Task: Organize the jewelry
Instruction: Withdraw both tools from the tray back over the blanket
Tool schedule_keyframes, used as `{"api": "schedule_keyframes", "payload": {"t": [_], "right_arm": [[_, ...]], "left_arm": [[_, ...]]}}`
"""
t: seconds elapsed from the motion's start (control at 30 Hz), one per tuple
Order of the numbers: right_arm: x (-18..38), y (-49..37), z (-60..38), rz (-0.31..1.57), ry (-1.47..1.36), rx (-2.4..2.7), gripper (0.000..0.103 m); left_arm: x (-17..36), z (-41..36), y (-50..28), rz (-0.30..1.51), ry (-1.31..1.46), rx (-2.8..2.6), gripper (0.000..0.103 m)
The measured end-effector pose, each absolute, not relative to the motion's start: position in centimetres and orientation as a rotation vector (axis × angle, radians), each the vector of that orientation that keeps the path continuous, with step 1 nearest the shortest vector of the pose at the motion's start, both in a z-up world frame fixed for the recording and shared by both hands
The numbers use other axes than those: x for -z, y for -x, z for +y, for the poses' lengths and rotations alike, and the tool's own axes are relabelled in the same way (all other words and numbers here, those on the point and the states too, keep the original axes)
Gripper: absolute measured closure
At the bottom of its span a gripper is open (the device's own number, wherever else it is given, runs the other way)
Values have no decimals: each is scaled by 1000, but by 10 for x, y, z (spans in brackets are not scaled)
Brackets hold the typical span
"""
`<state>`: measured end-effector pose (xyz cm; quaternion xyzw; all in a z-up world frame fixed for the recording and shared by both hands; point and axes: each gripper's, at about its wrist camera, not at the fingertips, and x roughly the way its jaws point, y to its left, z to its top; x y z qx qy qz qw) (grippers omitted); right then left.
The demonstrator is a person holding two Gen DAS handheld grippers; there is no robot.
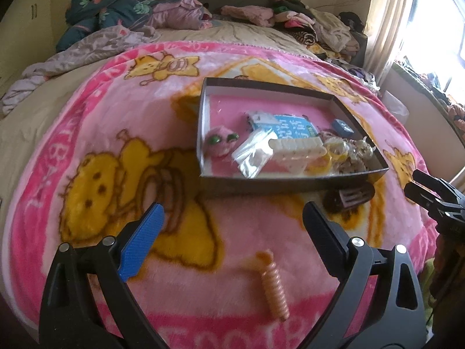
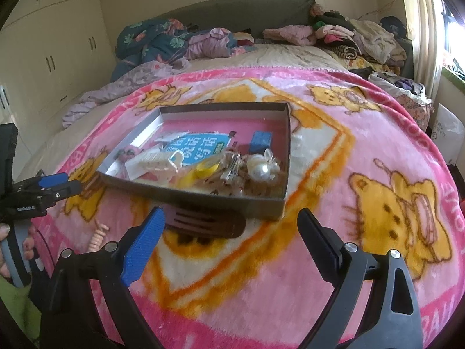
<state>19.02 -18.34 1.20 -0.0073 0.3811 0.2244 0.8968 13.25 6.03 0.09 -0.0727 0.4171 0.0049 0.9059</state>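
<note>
both grippers hover with jaws spread, nothing between: left gripper (image 1: 232,218), right gripper (image 2: 231,224). the jewelry box (image 2: 263,203) sits on the pink blanket (image 2: 334,174); blue booklet (image 2: 197,145) inside shows chinese characters. coiled hair tie (image 1: 274,293) lies outside.

Daylight floods in from the window (image 1: 430,29) at right, blown out to white glare in both views. The pink blanket (image 1: 87,145) is evenly lit, colours soft and slightly smeared. Fisheye distortion bows the bed (image 2: 261,55); corners darken near the window.
</note>
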Motion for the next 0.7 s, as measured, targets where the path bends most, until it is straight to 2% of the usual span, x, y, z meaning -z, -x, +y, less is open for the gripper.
{"api": "schedule_keyframes", "payload": {"t": [0.6, 0.7], "right_arm": [[40, -202, -169, 911, -39, -494, 12], [49, -212, -172, 934, -79, -496, 16]], "left_arm": [[33, 37, -100, 936, 121, 44, 14], [40, 25, -98, 960, 101, 69, 20]]}}
